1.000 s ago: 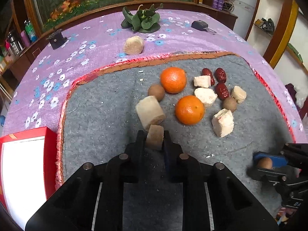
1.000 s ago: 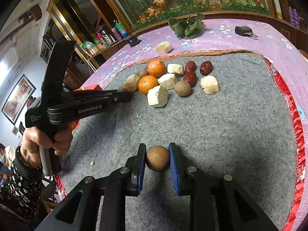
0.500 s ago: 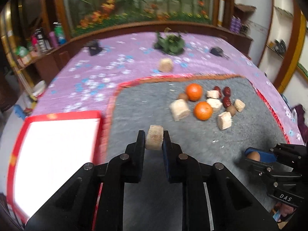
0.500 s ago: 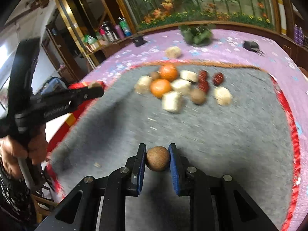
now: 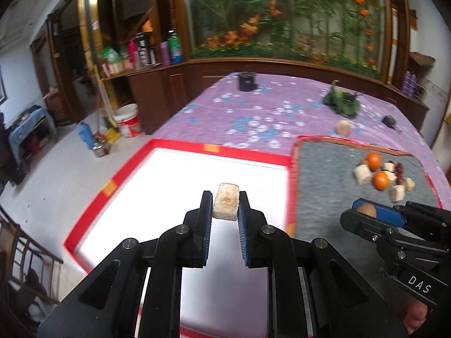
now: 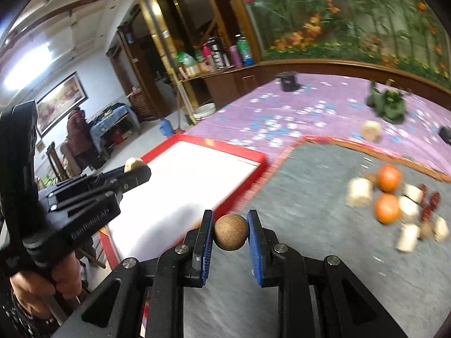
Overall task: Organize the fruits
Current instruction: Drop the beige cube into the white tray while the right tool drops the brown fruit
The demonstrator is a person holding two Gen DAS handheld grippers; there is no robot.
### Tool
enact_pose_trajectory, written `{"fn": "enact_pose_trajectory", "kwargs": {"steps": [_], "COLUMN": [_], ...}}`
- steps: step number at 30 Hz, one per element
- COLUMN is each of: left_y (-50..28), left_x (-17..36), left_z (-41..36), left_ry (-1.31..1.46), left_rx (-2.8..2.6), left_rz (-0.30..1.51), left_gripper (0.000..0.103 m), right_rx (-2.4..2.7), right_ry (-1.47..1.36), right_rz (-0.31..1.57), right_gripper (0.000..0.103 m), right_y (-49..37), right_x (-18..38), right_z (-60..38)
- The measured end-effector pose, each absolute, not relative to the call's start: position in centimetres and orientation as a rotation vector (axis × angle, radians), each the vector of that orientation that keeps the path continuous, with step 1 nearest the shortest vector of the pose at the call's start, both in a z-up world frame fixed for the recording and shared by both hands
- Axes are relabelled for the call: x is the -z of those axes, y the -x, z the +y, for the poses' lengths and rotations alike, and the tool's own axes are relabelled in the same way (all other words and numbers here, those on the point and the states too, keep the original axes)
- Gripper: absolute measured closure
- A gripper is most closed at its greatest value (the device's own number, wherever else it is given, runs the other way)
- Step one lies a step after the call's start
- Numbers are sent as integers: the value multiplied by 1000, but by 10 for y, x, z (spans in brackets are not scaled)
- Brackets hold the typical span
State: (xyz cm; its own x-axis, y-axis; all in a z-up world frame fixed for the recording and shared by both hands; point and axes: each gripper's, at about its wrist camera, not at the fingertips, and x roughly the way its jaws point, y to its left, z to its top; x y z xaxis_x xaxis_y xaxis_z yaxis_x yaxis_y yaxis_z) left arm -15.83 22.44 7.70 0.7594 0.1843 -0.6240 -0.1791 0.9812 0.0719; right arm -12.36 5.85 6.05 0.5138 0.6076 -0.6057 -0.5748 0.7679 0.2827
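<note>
left gripper (image 5: 225,207) clenched on a pale cut chunk (image 5: 226,205), pinched at the fingertips, hanging over the white floor of the red-rimmed tray (image 5: 180,148). seen from the right wrist too, same chunk poking up out of the black jaws at far left, a hand (image 6: 42,284) wrapped round the handle below.

right gripper (image 6: 229,232) clamped on a small round brown fruit (image 6: 230,231), blue pads (image 6: 255,242) pressing both sides, held above the grey felt mat (image 5: 318,191) just beside the tray's near corner. from the left wrist, brown fruit peeking out between those blue pads at right.

rest of the pile lying well apart, far side of the mat: 2 oranges (image 6: 388,178) close together, pale chunks (image 6: 359,191) around them, dark red dates (image 6: 431,201) on the right side, 1 more brown fruit (image 6: 425,229) tucked among the chunks. all blurred in the right view, sharper in the left.

off the mat, on the purple flowered cloth (image 5: 253,107): 1 lone pale piece (image 5: 344,127), a green plant decoration (image 5: 341,102) behind it, a small black box (image 5: 246,81) near the far edge.

tray sitting left of the mat, edges touching or nearly so; can't say which. nothing visible lying in it.
</note>
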Motion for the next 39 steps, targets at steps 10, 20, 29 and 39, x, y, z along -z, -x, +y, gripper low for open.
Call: {"fn": "enact_pose_trajectory", "kwargs": {"steps": [10,20,29,39], "left_y": [167,168,164,159], "left_x": [-63,-53,-45,-40], "left_z": [260,276,281,280], "left_ry": [18,25,24,10], "left_rx": [-274,-306,-322,-346], "left_rz": [691,711,731,750], "left_gripper": [87,87,87,87], "right_rx": [-771,-791,-771,-759], "right_ry": [16,65,62,75], "right_rz": [750,800,837,862], "right_gripper": [80,80,80,80], "right_y": [120,120,109,102], "right_x": [-62,-42,-28,-23], "right_z": [127,159,164,167]}}
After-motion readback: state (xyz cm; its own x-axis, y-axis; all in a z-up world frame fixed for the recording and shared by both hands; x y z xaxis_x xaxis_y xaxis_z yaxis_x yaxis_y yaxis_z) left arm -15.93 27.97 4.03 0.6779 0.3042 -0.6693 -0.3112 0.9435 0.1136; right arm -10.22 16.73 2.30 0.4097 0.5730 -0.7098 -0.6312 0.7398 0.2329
